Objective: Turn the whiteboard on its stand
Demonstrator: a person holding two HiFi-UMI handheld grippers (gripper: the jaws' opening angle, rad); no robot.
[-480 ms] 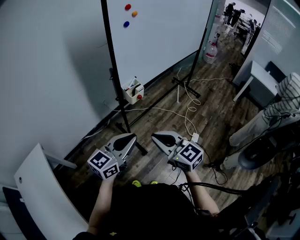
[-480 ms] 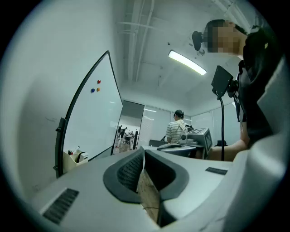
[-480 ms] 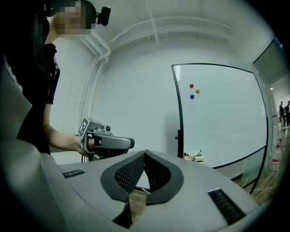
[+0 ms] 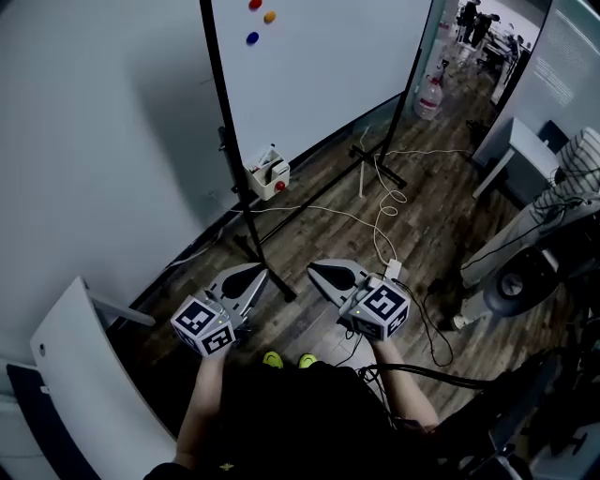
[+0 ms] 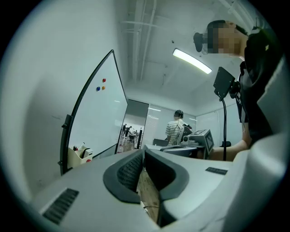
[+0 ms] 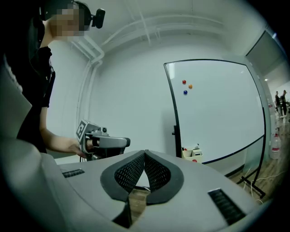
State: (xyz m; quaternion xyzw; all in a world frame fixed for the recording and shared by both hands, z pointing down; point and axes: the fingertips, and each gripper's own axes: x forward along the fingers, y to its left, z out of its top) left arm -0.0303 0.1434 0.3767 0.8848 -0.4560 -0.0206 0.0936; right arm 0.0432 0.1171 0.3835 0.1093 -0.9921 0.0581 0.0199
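Note:
The whiteboard [image 4: 319, 75] is a tall white panel in a black frame on a black floor stand [image 4: 272, 272]. It stands ahead of me near the grey wall, with three small magnets [image 4: 261, 19] near its top and a pen tray [image 4: 267, 173] at its left post. My left gripper [image 4: 255, 274] and right gripper [image 4: 317, 272] are held level side by side, well short of the board. Both are shut and hold nothing. The left gripper view has its tips [image 5: 144, 152] meeting and the board [image 5: 97, 118] to the left. In the right gripper view the tips [image 6: 145, 153] meet, with the board [image 6: 217, 113] to the right.
White cables [image 4: 380, 211] trail over the wooden floor by the stand's right foot. A water bottle [image 4: 429, 94] stands behind the board. A white desk [image 4: 525, 155] and wheeled equipment [image 4: 525, 272] are at the right, and a white panel [image 4: 84, 375] leans at lower left.
The head view has shifted slightly, so the whiteboard sits a little higher in the picture. Both grippers remain shut and side by side, with the left one slightly lower.

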